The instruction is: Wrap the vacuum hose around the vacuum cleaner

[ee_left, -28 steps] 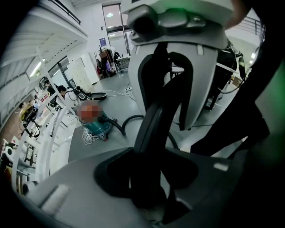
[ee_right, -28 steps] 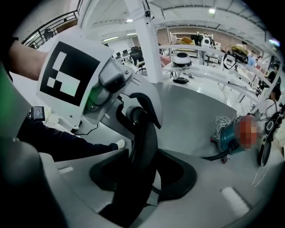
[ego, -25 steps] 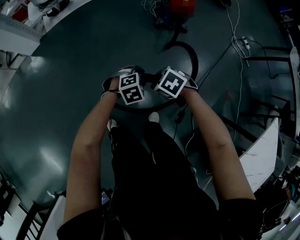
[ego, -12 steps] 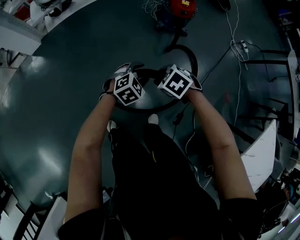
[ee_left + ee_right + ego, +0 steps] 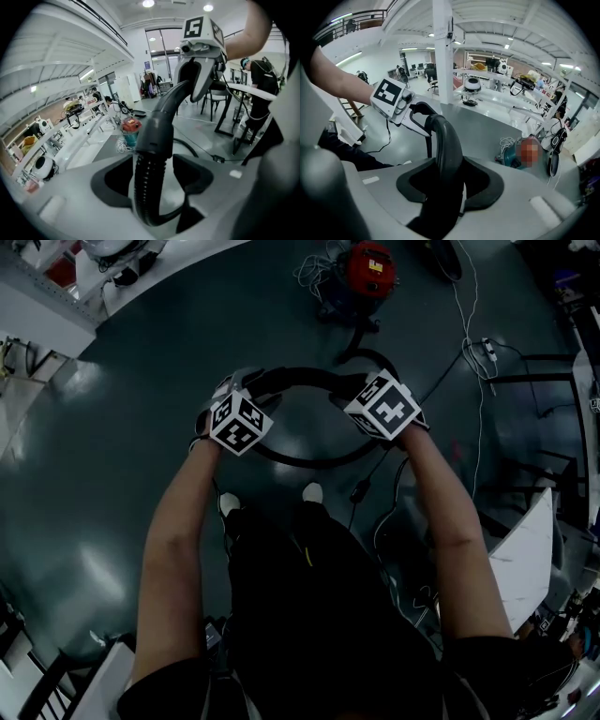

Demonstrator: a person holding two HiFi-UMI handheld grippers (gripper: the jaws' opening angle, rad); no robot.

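While the left tool [image 5: 152, 177] opens around the vacuum hose [image 5: 155, 129], the right tool [image 5: 449, 182] clamps it.

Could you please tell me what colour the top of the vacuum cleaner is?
Red. The vacuum cleaner shows it best in the head view.

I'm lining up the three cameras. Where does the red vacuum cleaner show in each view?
Head view: the vacuum cleaner stands on the floor at the top edge, right of centre.
Left gripper view: it sits small, left of centre, just left of the hose.
Right gripper view: it is at the lower right, partly under a blur patch.
Shared landmark: the black vacuum hose, seen in all three.
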